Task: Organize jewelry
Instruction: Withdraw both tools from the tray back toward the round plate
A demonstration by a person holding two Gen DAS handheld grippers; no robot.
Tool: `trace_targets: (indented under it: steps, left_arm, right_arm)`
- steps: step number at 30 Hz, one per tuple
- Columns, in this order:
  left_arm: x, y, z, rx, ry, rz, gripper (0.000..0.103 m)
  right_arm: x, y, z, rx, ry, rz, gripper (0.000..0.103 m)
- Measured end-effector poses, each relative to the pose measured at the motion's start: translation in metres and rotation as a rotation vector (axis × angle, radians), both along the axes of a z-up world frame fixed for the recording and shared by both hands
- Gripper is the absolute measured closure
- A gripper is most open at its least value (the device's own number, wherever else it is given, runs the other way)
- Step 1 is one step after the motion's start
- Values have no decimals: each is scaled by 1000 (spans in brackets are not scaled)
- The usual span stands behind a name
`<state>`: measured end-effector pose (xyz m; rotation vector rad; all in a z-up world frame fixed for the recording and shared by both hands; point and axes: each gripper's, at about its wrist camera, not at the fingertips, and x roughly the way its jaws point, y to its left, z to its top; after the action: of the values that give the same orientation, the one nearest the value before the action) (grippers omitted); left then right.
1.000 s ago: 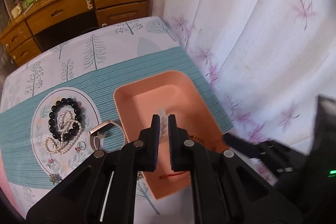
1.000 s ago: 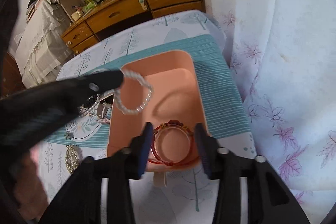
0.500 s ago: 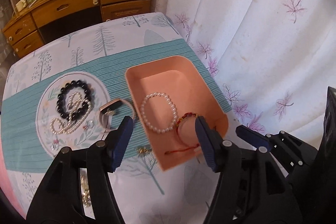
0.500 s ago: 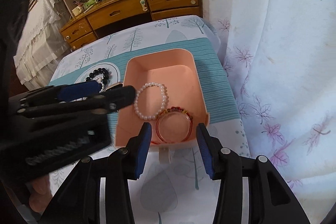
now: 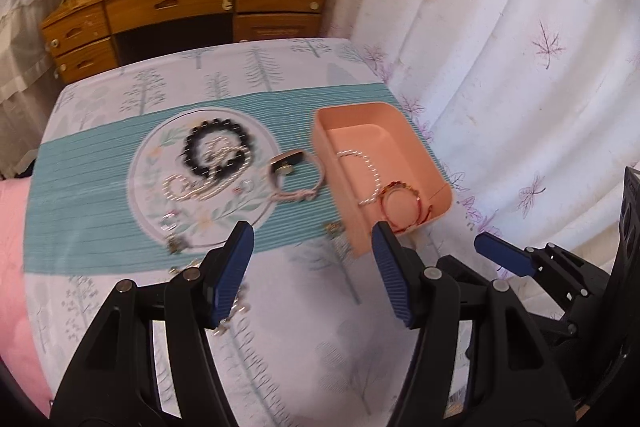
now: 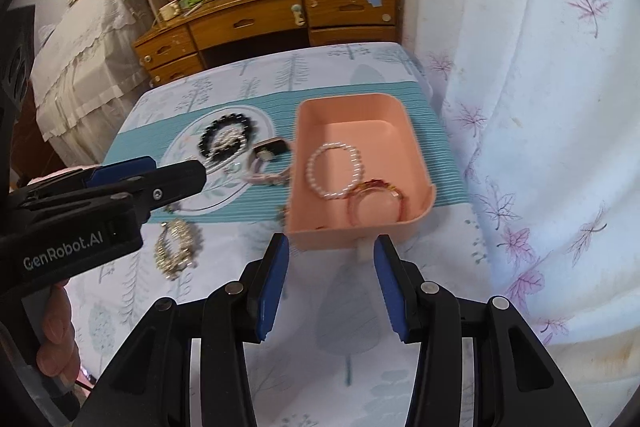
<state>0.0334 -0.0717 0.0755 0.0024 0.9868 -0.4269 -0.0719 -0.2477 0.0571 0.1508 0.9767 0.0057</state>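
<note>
Tangling is the risk we see first: on the round patch of the cloth (image 5: 100, 163), the black bead bracelet (image 5: 216, 151) lies on top of the pearl string (image 5: 192, 187), so a pinch on one could drag the other along and scatter the small rings beside them. Our left gripper (image 5: 312, 267) hangs above the table with fingers spread and nothing between them; our right gripper (image 6: 328, 275) is likewise spread and empty, just in front of the pink tray (image 6: 416, 147). In that tray lie a white pearl bracelet (image 6: 334, 171) and a red bracelet (image 6: 374, 203). The watch (image 6: 270, 153) sits just beside the tray's left wall, so a careless reach could nudge the tray. The gold chain (image 6: 176, 249) near the table's front could slip from a shallow grip.
</note>
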Motion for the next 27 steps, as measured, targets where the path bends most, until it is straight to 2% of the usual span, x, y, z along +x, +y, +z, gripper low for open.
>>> trace_targets:
  steps: [12, 24, 27]
  left_arm:
    - [-32, 84, 30, 14, -59, 90, 44]
    - [-34, 138, 46, 71, -64, 144, 44]
    - [-32, 151, 50, 78, -58, 162, 44]
  right_arm:
    - [-21, 76, 43, -31, -53, 123, 58]
    - [-18, 105, 83, -46, -63, 216, 57]
    - [-10, 109, 99, -33, -64, 228, 53]
